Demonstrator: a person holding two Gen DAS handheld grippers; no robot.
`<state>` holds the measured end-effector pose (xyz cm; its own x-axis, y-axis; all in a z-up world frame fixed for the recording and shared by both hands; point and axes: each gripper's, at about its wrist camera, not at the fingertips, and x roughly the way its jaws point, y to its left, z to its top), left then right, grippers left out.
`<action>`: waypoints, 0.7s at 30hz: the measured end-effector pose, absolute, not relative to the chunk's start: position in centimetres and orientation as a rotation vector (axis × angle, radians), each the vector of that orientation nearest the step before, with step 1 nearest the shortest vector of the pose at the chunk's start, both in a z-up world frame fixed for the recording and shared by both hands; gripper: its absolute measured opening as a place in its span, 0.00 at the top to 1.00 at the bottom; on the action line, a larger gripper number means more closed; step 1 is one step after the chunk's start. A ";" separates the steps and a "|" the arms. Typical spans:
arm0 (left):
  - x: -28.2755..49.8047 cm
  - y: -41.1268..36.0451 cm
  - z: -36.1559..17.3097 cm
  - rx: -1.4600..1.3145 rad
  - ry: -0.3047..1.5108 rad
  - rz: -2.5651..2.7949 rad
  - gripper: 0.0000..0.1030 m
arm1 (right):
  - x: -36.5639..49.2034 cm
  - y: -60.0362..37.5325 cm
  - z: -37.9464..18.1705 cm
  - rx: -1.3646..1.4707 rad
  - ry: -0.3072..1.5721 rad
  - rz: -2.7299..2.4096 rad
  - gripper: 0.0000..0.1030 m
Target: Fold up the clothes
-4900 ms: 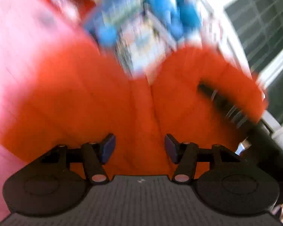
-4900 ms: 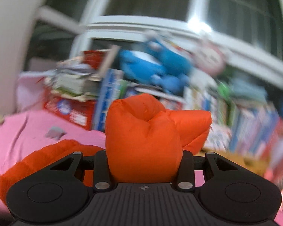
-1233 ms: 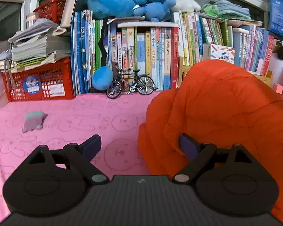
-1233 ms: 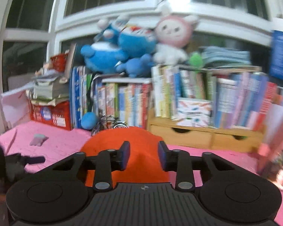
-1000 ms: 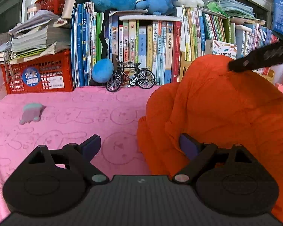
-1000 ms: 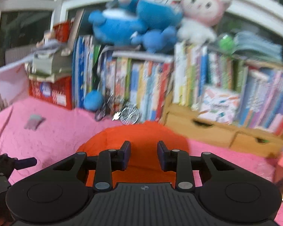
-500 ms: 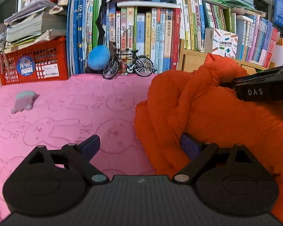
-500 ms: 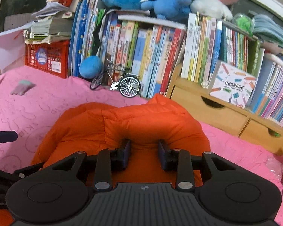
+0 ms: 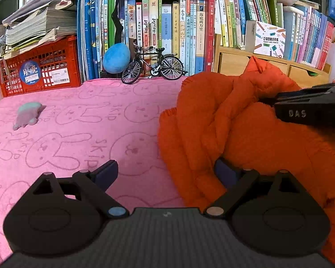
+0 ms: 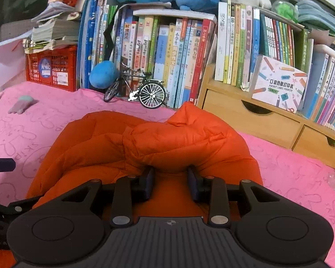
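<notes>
Orange padded cloth fills the gap between the fingers of the right gripper (image 10: 170, 184), whose dark pads pinch a thick fold of the jacket (image 10: 158, 143) and hold it bunched just above the rest of the garment. The left gripper (image 9: 166, 174) stands wide apart and grips nothing: one pad hangs over bare pink cloth, the other rests against the jacket's near edge. In the left wrist view the right gripper comes in from the right edge, its black body lying over the heap. The jacket sits crumpled on a pink blanket (image 9: 62, 134) printed with rabbit outlines, towards its right side. A small grey-pink toy (image 9: 26, 115) lies well apart on the left. Behind, along the blanket's far edge, stand a model bicycle (image 9: 153, 64), a blue ball (image 9: 116, 58), a red crate (image 9: 40, 67) and rows of books (image 9: 167, 26).
</notes>
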<state>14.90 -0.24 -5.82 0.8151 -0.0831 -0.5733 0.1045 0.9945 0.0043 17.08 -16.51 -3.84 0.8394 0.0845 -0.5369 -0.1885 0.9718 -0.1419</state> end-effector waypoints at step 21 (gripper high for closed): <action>5.5 2.8 -2.2 -0.132 0.521 -0.131 0.08 | 2.5 -31.9 -7.3 0.792 0.615 0.291 0.23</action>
<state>5.46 2.81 -2.24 0.8595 -0.1583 -0.4861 0.0911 0.9831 -0.1590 2.49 -31.88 -7.26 0.7888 0.4629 -0.4043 -0.0185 0.6755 0.7372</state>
